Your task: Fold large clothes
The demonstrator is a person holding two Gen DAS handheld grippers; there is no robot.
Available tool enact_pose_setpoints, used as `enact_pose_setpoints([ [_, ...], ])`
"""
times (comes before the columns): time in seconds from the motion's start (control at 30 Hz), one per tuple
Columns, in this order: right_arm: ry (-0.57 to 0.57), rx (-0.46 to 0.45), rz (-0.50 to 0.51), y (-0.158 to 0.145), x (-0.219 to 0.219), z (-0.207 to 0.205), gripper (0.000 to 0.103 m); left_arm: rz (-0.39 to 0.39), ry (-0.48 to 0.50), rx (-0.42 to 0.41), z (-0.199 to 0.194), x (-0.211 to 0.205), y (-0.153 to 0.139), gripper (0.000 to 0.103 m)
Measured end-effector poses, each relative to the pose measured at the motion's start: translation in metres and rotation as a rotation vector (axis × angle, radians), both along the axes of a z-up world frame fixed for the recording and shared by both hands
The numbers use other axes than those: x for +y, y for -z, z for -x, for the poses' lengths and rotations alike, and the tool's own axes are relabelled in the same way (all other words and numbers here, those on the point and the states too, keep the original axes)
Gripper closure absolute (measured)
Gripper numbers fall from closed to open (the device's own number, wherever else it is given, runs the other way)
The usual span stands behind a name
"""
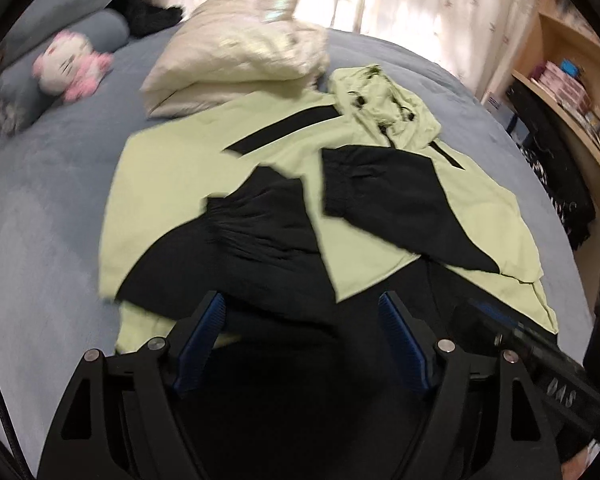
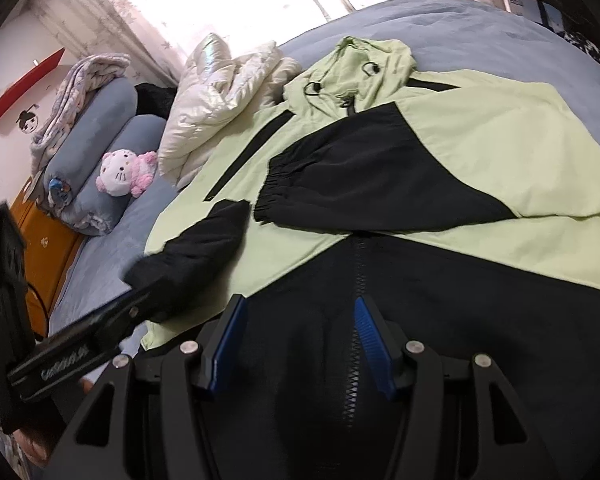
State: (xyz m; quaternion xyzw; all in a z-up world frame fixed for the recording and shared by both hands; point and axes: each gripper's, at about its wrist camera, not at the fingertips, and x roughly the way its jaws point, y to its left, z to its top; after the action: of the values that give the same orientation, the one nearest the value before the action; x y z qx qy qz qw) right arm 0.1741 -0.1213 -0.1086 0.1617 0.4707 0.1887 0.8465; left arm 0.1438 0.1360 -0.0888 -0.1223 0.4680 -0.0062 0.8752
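Both sleeves of the pale-green-and-black hooded nylon jacket [image 2: 480, 148] are laid across its chest. Left gripper [image 1: 302, 320] and right gripper [image 2: 296, 324] are held open, empty, above the black hem; if only one fabric layer is pinched, the slippery sleeves could be dragged askew.

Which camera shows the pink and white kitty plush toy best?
The right wrist view: there the pink and white kitty plush toy is sharp, with its face and whiskers clear, leaning against a rolled blue-grey blanket. The left wrist view shows the same toy only blurred, near the upper left edge.
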Motion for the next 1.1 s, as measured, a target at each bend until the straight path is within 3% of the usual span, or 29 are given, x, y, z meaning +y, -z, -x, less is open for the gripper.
enact_pose_setpoints([
  [0.23, -0.156, -0.051, 0.059, -0.015, 0.046, 0.003, 0.044, 0.036, -0.155, 0.058, 0.049, 0.061, 0.015, 0.025],
  [0.3, -0.213, -0.074, 0.091, -0.019, 0.066, 0.005, 0.038, 0.022, -0.209, 0.082, 0.058, 0.078, 0.02, 0.025],
  [0.43, -0.349, -0.111, 0.165, -0.019, 0.115, 0.006, 0.038, -0.015, -0.28, 0.104, 0.068, 0.1, 0.027, 0.025],
  [0.57, -0.461, -0.143, 0.265, -0.01, 0.157, 0.006, 0.038, 0.003, -0.297, 0.111, 0.07, 0.108, 0.032, 0.025],
  [0.8, -0.46, -0.143, 0.419, 0.012, 0.186, -0.019, 0.039, 0.001, -0.266, 0.13, 0.068, 0.104, 0.04, 0.025],
  [0.83, -0.461, -0.137, 0.413, 0.012, 0.185, -0.023, 0.042, 0.003, -0.262, 0.13, 0.069, 0.103, 0.04, 0.025],
  [0.9, -0.47, -0.106, 0.392, 0.009, 0.184, -0.033, 0.079, 0.005, -0.254, 0.128, 0.069, 0.101, 0.04, 0.025],
  [0.97, -0.459, -0.129, 0.384, -0.005, 0.182, -0.039, 0.083, 0.001, -0.246, 0.125, 0.069, 0.099, 0.039, 0.025],
  [1.1, -0.439, -0.281, 0.344, -0.07, 0.17, -0.048, 0.09, -0.011, -0.23, 0.113, 0.068, 0.093, 0.035, 0.025],
])
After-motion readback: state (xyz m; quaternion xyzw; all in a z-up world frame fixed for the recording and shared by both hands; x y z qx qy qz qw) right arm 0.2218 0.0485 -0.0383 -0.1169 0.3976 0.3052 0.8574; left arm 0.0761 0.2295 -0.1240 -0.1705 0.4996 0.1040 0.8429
